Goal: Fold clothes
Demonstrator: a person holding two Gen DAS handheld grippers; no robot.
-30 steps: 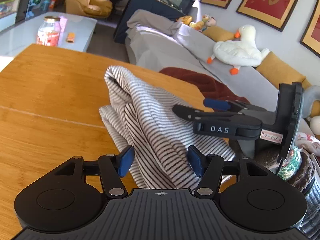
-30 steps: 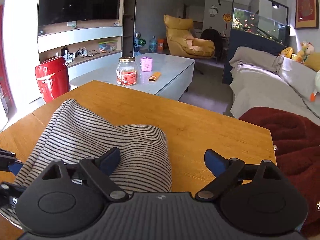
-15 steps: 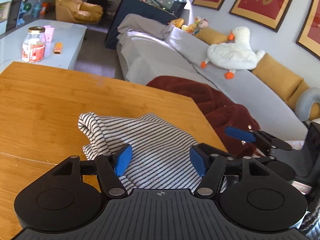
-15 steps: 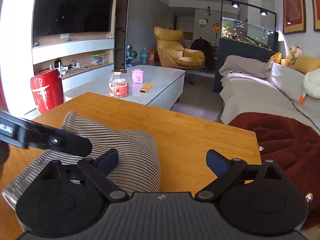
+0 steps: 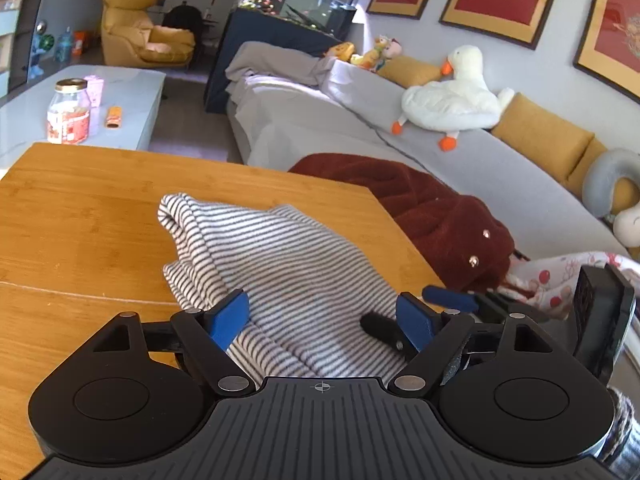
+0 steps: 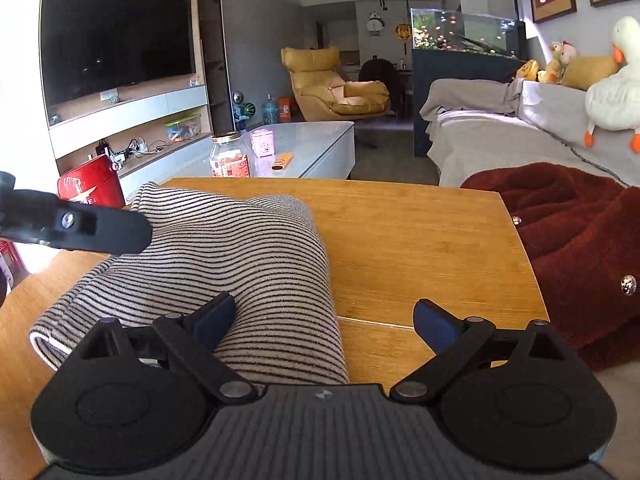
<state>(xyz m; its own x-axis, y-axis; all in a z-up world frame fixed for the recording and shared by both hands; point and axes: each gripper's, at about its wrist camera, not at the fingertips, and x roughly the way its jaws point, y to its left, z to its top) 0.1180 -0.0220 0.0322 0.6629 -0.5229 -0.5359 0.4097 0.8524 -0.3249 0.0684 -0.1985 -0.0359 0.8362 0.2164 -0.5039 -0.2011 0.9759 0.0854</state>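
A grey-and-black striped garment [image 5: 288,264] lies bunched in a folded heap on the wooden table [image 5: 80,216]; it also shows in the right wrist view [image 6: 224,260]. My left gripper [image 5: 320,316] is open, its blue pads either side of the near part of the garment. My right gripper [image 6: 324,320] is open, low over the garment's near right edge, with its left pad against the cloth. The right gripper's fingers [image 5: 448,300] show at the right of the left wrist view. One left finger [image 6: 80,228] crosses the right wrist view at the left.
A dark red fleece garment [image 5: 432,208] lies on the grey sofa [image 5: 480,160] just past the table's right edge [image 6: 520,248]. A patterned cloth [image 5: 560,276] lies beside it. A white coffee table [image 6: 312,148] with a jar [image 6: 230,156] stands beyond the table's far edge.
The garment has dropped from a raised heap to lie lower on the table. Both grippers have pulled back toward the near edge and remain open; the right gripper has moved right of the left one.
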